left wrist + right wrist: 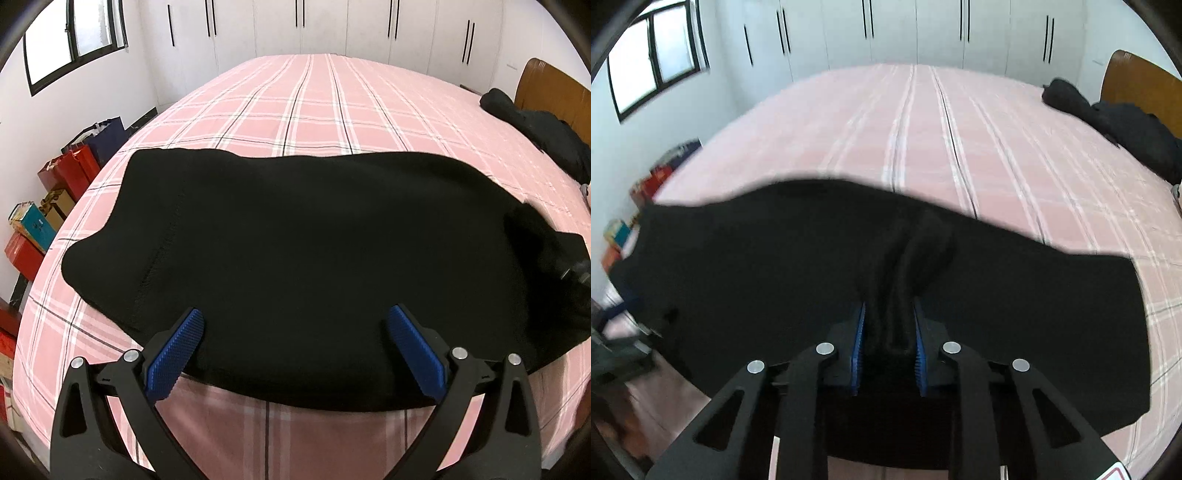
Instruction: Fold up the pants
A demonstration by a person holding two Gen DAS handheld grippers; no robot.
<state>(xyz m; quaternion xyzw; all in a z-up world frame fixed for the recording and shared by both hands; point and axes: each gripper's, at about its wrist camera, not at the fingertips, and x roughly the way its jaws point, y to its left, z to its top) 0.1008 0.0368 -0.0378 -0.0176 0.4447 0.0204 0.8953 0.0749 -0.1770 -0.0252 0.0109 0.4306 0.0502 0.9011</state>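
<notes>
Black pants [288, 240] lie spread across the near part of a pink plaid bed [325, 103]. My left gripper [295, 321] is open, its blue pads [173, 354] apart just above the near edge of the pants, holding nothing. My right gripper [888, 314] is shut on a bunched fold of the pants [812, 266], lifted a little off the bed [960, 129]. The right gripper's body shows at the right edge of the left wrist view [576, 273].
A dark heap of clothes [535, 125] lies by the wooden headboard [546, 88] at the far right. Paper bags and boxes [70, 166] stand on the floor left of the bed. White wardrobes [332, 26] line the far wall.
</notes>
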